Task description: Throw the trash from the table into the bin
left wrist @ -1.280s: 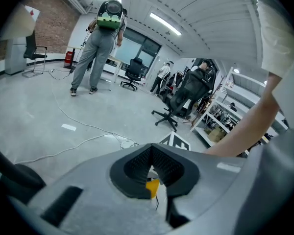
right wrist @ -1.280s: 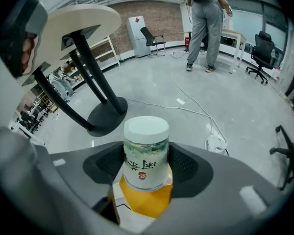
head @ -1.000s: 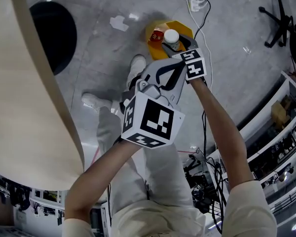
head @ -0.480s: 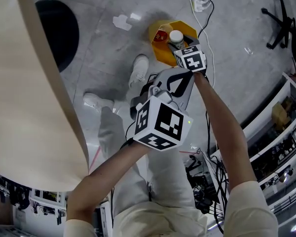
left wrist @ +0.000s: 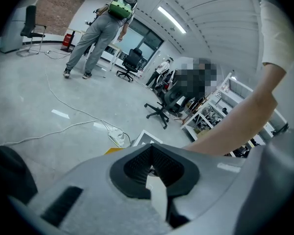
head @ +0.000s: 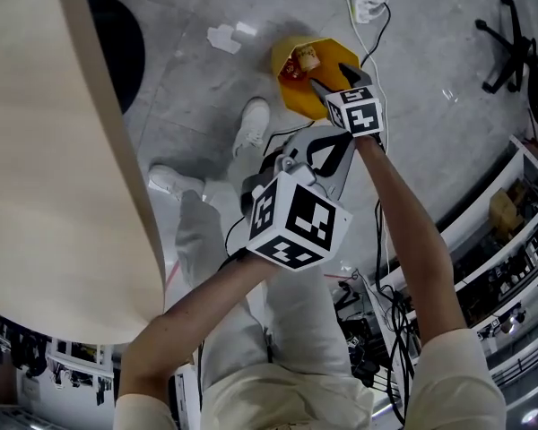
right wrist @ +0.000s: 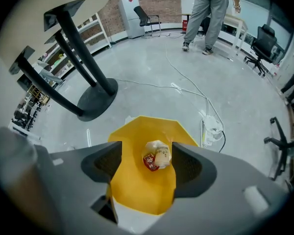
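Tool at right (head: 330, 77) nose-down above bin (head: 291, 97), empty jaws newly wider

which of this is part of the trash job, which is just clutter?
Job:
- yellow bin
- trash lying inside it
- table

Just lying about:
- power strip with its cable
- white scraps on the floor
- office chair
- shelving
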`<action>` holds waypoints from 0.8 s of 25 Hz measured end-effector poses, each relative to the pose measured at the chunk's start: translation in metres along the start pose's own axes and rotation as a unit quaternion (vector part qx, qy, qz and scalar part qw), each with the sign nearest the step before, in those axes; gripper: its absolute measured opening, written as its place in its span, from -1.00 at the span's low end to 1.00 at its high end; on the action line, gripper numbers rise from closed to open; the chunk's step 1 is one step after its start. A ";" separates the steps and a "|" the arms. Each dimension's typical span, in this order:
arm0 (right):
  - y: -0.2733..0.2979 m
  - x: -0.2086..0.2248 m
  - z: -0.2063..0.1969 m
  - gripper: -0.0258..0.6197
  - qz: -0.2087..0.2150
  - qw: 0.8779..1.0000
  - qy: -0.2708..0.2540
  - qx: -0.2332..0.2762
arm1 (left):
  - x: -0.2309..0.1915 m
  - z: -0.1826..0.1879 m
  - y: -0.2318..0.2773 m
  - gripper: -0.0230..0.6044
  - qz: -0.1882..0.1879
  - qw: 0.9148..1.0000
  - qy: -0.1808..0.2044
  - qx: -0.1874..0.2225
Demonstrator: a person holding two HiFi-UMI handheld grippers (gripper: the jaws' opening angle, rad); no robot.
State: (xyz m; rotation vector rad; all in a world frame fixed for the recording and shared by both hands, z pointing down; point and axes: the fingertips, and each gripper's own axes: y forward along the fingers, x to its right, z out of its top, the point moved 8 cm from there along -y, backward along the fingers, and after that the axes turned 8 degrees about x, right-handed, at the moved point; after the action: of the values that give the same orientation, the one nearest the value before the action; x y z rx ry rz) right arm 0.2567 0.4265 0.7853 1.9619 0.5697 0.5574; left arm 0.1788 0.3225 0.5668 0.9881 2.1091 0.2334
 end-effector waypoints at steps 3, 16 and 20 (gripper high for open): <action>-0.003 0.001 0.005 0.07 0.000 1.000 0.005 0.004 | -0.003 -0.003 0.002 -0.91 -0.005 1.000 0.003 -0.005; -0.088 -0.012 0.054 -0.54 0.026 0.995 -0.007 0.091 | 0.020 0.009 -0.019 -0.91 0.015 1.000 -0.012 0.014; -0.125 -0.022 0.083 -0.77 0.017 0.990 -0.007 0.139 | 0.033 0.023 -0.029 -0.91 0.008 1.000 0.004 0.020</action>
State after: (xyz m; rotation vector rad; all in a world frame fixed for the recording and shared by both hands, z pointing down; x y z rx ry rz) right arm 0.2699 0.4081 0.6351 2.2405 0.6344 0.5065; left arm 0.1654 0.3227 0.5193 1.0283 2.1212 0.2049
